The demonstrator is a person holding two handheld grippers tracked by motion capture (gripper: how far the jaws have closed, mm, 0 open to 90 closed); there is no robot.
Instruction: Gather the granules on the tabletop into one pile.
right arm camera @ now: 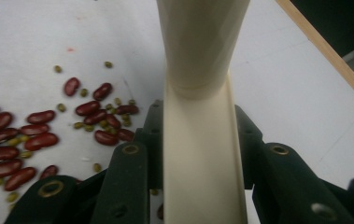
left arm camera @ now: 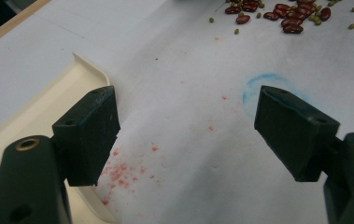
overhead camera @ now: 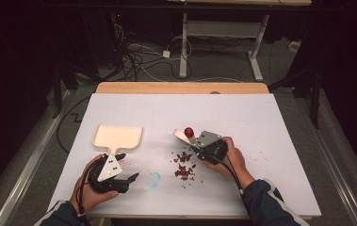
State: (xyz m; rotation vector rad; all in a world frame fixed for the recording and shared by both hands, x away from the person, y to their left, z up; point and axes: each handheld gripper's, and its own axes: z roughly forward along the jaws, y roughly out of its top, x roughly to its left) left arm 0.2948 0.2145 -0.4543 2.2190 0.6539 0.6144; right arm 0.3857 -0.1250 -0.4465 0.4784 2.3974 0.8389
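A cream dustpan point(overhead camera: 116, 136) lies flat at the left of the white table, its handle toward the person. My left gripper point(overhead camera: 128, 166) rests just in front of it, open, with nothing between the jaws; in the left gripper view point(left arm camera: 184, 121) the dustpan's edge point(left arm camera: 48, 100) lies beside the left jaw. My right gripper point(overhead camera: 196, 143) is shut on the handle of a cream tool point(right arm camera: 198, 140) with a red knob point(overhead camera: 189, 131) near its far end. Red beans and small green beans point(overhead camera: 184, 165) lie scattered just left of that gripper, also seen as beans point(right arm camera: 30, 140).
A faint blue ring point(overhead camera: 153, 179) is drawn on the white table point(overhead camera: 261, 136) between the grippers. Reddish specks point(left arm camera: 123, 170) stain the sheet by the dustpan. Beyond the table's wooden far edge point(overhead camera: 181, 87) are cables and a desk frame.
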